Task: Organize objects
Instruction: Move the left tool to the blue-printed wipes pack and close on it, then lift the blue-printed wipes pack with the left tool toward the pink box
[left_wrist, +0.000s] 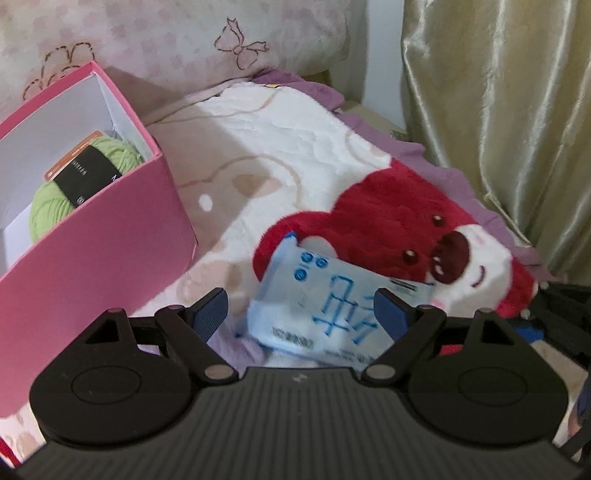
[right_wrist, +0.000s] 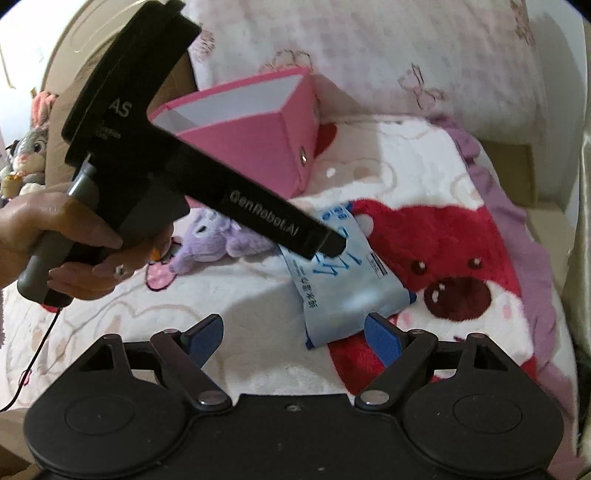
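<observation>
A light blue wipes pack (left_wrist: 325, 295) lies on the blanket, leaning against a red plush bear (left_wrist: 399, 221). My left gripper (left_wrist: 301, 314) is open just above the pack, which shows between its blue pads; nothing is gripped. In the right wrist view the left gripper (right_wrist: 330, 245) is held by a hand (right_wrist: 62, 236) and its tip hangs over the pack (right_wrist: 343, 295). My right gripper (right_wrist: 295, 339) is open near the pack's lower end, holding nothing. A pink box (left_wrist: 103, 251) at the left holds a green yarn ball (left_wrist: 70, 199).
A purple plush toy (right_wrist: 210, 240) lies left of the pack, beside the pink box (right_wrist: 255, 144). The red bear (right_wrist: 443, 266) is on a fluffy white blanket (left_wrist: 280, 140). A curtain (left_wrist: 498, 110) hangs on the right. A grey bunny toy (right_wrist: 33, 147) sits far left.
</observation>
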